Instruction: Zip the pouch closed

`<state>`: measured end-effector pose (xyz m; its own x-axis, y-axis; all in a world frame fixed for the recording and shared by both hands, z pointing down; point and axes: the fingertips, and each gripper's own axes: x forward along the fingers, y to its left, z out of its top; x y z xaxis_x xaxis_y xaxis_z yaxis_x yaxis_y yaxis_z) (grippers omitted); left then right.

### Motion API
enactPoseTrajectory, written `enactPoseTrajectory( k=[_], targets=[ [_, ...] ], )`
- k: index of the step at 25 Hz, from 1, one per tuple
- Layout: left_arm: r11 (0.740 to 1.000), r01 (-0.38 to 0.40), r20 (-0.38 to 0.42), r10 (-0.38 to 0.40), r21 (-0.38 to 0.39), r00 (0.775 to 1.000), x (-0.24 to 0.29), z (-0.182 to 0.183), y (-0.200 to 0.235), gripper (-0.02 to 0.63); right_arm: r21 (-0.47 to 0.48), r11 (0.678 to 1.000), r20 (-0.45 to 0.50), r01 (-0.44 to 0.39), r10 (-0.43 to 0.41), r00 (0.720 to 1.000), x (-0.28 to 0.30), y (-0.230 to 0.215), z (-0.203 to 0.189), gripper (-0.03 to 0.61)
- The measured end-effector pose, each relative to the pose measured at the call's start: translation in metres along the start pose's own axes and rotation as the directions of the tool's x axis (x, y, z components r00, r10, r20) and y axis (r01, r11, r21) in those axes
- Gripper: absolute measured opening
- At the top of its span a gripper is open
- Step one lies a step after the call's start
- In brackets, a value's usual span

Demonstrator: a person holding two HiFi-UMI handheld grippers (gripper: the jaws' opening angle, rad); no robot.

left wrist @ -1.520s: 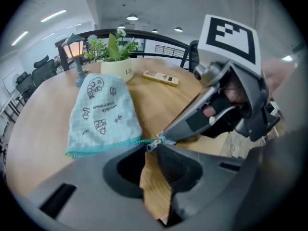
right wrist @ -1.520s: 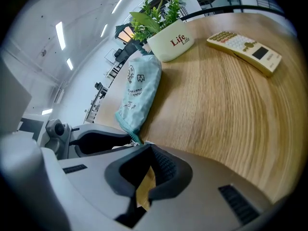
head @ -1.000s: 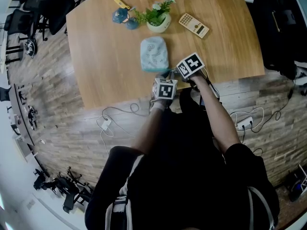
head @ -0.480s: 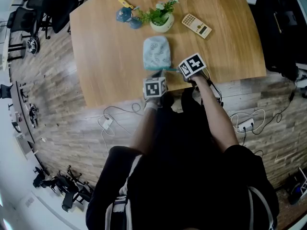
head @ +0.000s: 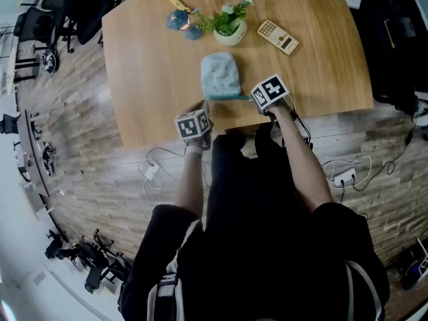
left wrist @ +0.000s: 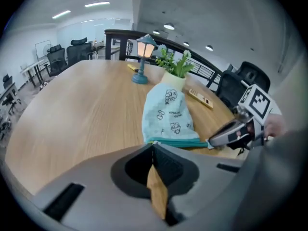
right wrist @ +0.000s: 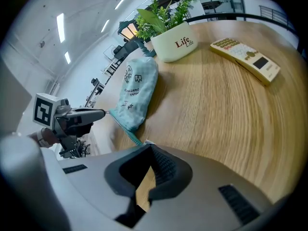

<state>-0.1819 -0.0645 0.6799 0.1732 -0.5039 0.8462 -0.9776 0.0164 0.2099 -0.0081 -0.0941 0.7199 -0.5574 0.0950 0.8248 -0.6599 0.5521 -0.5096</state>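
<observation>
A light blue pouch (head: 221, 75) printed with small cartoon figures lies flat on a round-edged wooden table (head: 147, 65), close to the near edge, with its darker teal zipper edge facing the person. The left gripper (head: 202, 105) sits at the left end of that edge. In the left gripper view its jaws are pressed together, with a small white bit pinched at their tip right where the corner of the pouch begins, so it is clamped on the pouch there. The right gripper (head: 254, 99) sits at the opposite, right end of the same edge. In the right gripper view its jaws are likewise together, with a white scrap at the tip, and the teal edge runs straight from them across to the other gripper's nose. The zipper edge is stretched in a straight line between the two tools, and the body of the pouch extends away from them towards the middle of the table. Whether the teeth are fully closed along the whole edge cannot be told. Beyond the pouch stands a white plant pot (head: 229, 32) lettered "Life", with green leaves in it. A small lantern-shaped lamp (left wrist: 144, 57) on a blue base stands to its left, and a beige calculator (head: 278, 36) lies to its right, well apart from the pouch. White cables (head: 157, 166) trail over the wood-plank floor below the table edge.
</observation>
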Motion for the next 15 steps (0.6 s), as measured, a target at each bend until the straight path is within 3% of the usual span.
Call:
enactPoseTrajectory(
  k=[4,8,12,15],
  targets=[
    [0.998,0.025,0.050,-0.022,-0.052,0.999,-0.015,0.003,0.007,0.006,-0.012,1.000,0.007,0.006,-0.006,1.000,0.000,0.000,0.000,0.012],
    [0.989,0.007,0.136,0.012,-0.144,0.991,-0.047,0.015,0.041,0.002,-0.023,0.999,0.029,0.022,-0.022,0.999,-0.001,-0.003,0.002,0.012],
    [0.996,-0.047,0.290,0.065,-0.071,0.955,-0.093,0.038,0.056,0.000,-0.039,0.996,0.049,0.074,-0.072,0.996,0.001,-0.003,-0.001,0.012],
    [0.998,-0.064,0.403,0.056,0.007,0.913,-0.118,0.052,0.043,-0.002,-0.172,0.953,0.056,0.248,-0.242,0.969,-0.005,-0.003,-0.007,0.012]
  ],
)
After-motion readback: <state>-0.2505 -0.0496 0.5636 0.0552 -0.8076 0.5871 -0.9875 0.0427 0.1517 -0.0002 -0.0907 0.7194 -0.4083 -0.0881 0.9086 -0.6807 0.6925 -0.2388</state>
